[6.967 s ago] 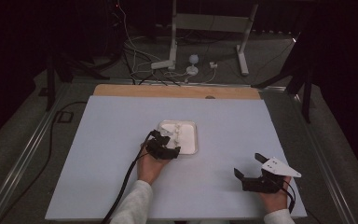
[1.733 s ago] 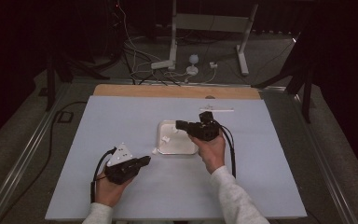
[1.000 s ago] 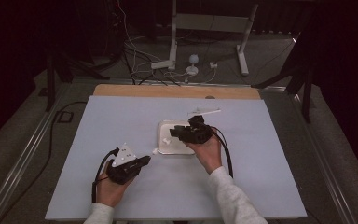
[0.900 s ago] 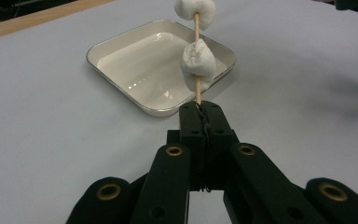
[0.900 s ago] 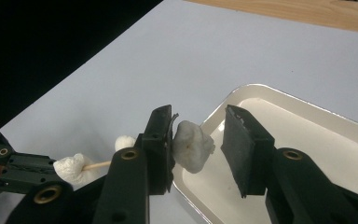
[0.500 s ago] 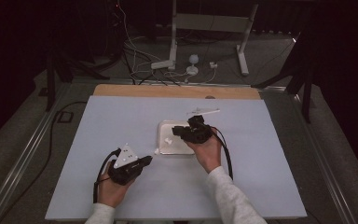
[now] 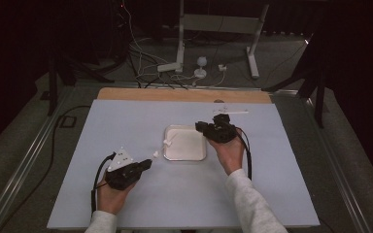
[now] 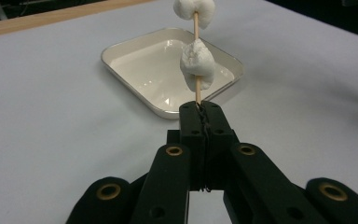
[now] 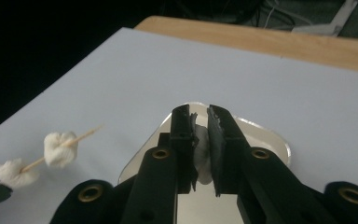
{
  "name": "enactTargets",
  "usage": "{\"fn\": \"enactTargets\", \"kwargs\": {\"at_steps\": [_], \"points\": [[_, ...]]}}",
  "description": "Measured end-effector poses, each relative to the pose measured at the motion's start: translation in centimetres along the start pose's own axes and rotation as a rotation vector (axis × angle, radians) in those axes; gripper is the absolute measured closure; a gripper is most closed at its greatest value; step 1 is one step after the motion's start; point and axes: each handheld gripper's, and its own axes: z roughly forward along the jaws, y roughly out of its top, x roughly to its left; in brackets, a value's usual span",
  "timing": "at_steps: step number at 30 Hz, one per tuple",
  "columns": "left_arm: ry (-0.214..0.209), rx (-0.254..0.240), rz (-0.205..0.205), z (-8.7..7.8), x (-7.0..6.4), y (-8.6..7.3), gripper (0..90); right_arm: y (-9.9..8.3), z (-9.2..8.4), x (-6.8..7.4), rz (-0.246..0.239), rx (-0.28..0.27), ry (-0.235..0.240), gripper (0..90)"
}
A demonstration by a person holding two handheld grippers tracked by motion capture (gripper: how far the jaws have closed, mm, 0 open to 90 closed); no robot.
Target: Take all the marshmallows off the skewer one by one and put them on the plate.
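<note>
Nearest the person, left gripper (image 7: pixel 148 162) pinches one wooden skewer (image 8: pixel 196 88) by its end, jaws pressed together on it; two marshmallows (image 8: pixel 196 63) threaded on the stick, skewer pointing toward the tray's left edge. One white square tray (image 7: pixel 184 154) at table (image 7: pixel 126 121) centre, looks empty from above. Right gripper (image 7: pixel 200 127) hovers over the tray's far right corner, jaws having just been closing, clamped on a third marshmallow (image 9: pixel 200 158); that piece reads clearly from the right gripper view, from above it's hidden by the jaws. Wooden strip (image 7: pixel 175 94) runs along the far table edge; beyond it, cables (image 7: pixel 145 63) and stand legs (image 7: pixel 179 58) on the floor.
</note>
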Motion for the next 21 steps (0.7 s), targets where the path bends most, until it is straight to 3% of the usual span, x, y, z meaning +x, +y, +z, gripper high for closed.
{"fn": "enactTargets", "kwargs": {"at_steps": [4, 7, 8, 12, 15, 16, 18, 21], "points": [[-0.005, 0.011, 0.001, 0.4, 0.0, -0.1, 90.0, -0.5, 1.5, -0.2, 0.022, 0.038, 0.014, 76.9], [-0.004, 0.017, -0.007, 0.6, 0.2, -0.2, 90.0, -0.7, 2.4, -0.8, 0.08, 0.055, 0.035, 63.2], [-0.002, 0.017, -0.007, 0.6, 0.2, -0.3, 90.0, -0.7, 2.4, -0.8, 0.08, 0.055, 0.035, 63.2], [0.004, 0.017, -0.015, 0.7, 0.3, -0.3, 90.0, -0.9, 2.8, -1.0, 0.096, 0.07, 0.023, 46.8], [0.007, 0.016, -0.023, 1.0, 0.3, -0.2, 90.0, -1.1, 2.7, -0.7, 0.115, 0.07, 0.072, 36.5], [0.007, 0.016, -0.023, 1.0, 0.3, -0.2, 90.0, -1.1, 2.7, -0.7, 0.115, 0.07, 0.072, 36.5], [0.01, 0.018, -0.023, 1.1, 0.3, -0.2, 90.0, -1.5, 2.6, 0.1, 0.108, 0.078, 0.128, 31.7], [0.013, 0.017, -0.025, 1.1, 0.2, -0.2, 90.0, -1.8, 2.5, 0.7, 0.097, 0.083, 0.152, 29.3]]}}
